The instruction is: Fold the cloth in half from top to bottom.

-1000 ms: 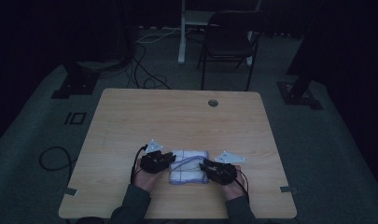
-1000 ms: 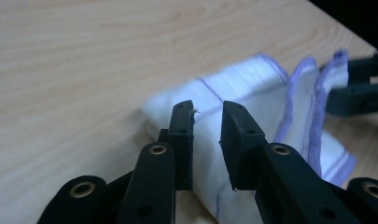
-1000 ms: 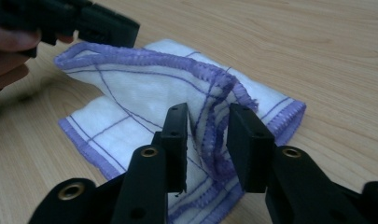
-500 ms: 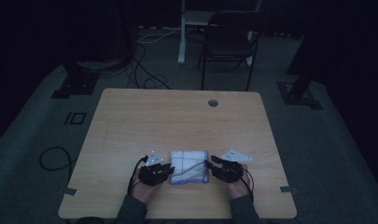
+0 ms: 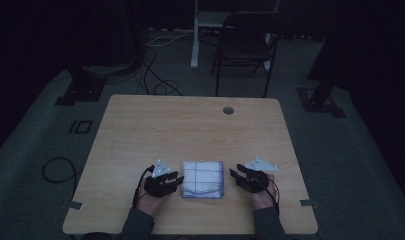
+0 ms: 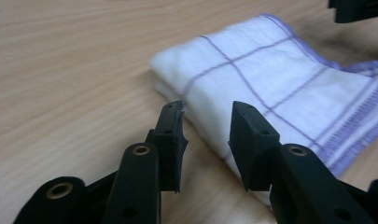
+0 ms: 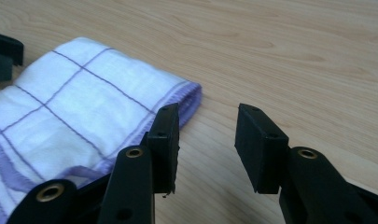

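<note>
On the wooden table point(image 5: 190, 130), near its front edge and about midway between the left and right edges, lies a folded white cloth point(image 5: 203, 179) with thin purple grid lines and a purple hem. The left gripper point(image 5: 179, 181) rests on the table at the cloth's left side, its tips just beside the cloth's left edge; in the left gripper view its jaws stand apart with nothing between them, and the cloth point(image 6: 280, 93) lies right in front of them, its folded corner close to the gap and its layered edge running off toward the lower right. From this low angle I cannot tell whether a jaw touches the fabric. The right gripper point(image 5: 233, 175) sits on the cloth's right side, a little off from its right edge, with bare wood between. In the right gripper view its jaws are also apart and empty; the cloth point(image 7: 74, 107) lies to the left of them, its hemmed corner just past the left jaw, which covers part of the hem. The high view is dim, so the jaws themselves are hard to make out there, and the person's forearms are cut off at the bottom. In each gripper view the cloth runs out of the picture at one side.
</note>
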### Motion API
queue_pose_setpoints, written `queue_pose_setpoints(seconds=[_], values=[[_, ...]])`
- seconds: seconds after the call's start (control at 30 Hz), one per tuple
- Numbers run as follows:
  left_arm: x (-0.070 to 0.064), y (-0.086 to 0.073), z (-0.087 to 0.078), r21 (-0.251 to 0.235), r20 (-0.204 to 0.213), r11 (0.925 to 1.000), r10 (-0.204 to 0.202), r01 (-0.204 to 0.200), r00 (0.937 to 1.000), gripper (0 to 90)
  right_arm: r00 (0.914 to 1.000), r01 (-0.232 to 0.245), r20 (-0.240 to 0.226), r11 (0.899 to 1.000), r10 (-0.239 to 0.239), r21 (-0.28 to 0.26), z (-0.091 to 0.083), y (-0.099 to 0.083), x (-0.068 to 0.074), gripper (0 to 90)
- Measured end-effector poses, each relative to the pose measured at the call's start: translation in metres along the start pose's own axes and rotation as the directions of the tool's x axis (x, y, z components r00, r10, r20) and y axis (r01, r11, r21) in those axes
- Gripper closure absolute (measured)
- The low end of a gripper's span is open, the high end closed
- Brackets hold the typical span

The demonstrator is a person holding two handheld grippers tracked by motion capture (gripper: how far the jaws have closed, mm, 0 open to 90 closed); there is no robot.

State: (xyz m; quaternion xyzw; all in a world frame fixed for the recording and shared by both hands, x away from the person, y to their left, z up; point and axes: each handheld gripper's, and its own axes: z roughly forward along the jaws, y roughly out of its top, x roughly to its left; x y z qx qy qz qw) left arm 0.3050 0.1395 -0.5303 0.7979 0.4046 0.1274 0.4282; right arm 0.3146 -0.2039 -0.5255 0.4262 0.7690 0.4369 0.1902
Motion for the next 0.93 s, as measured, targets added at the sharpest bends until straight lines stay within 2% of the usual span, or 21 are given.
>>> queue_pose_setpoints(seconds=[0.17, 0.23, 0.5, 0.7, 0.93], values=[[0.010, 0.000, -0.002, -0.003, -0.036, 0.9998, -0.018, 0.018, 0.9992, 62.4, 0.9996, -0.024, 0.013, 1.000, 0.024, 0.002, 0.000, -0.002, -0.010, 59.7], [0.019, 0.001, -0.004, 0.003, -0.079, 0.9997, -0.023, 0.023, 0.9966, 62.0, 0.9984, -0.050, 0.026, 0.999, 0.050, 0.003, -0.001, -0.003, -0.018, 59.7], [0.037, 0.001, -0.008, 0.003, -0.143, 0.9980, -0.062, 0.063, 0.9877, 60.2, 0.9959, -0.079, 0.043, 0.997, 0.079, -0.002, -0.003, -0.005, -0.027, 59.5], [0.045, 0.000, -0.010, 0.003, -0.169, 0.9965, -0.081, 0.083, 0.9823, 59.2, 0.9941, -0.093, 0.055, 0.996, 0.093, -0.003, -0.004, -0.006, -0.032, 59.3], [0.050, 0.000, -0.009, 0.008, -0.172, 0.9959, -0.088, 0.090, 0.9812, 59.3, 0.9935, -0.097, 0.060, 0.995, 0.097, -0.001, -0.003, -0.007, -0.034, 59.0]])
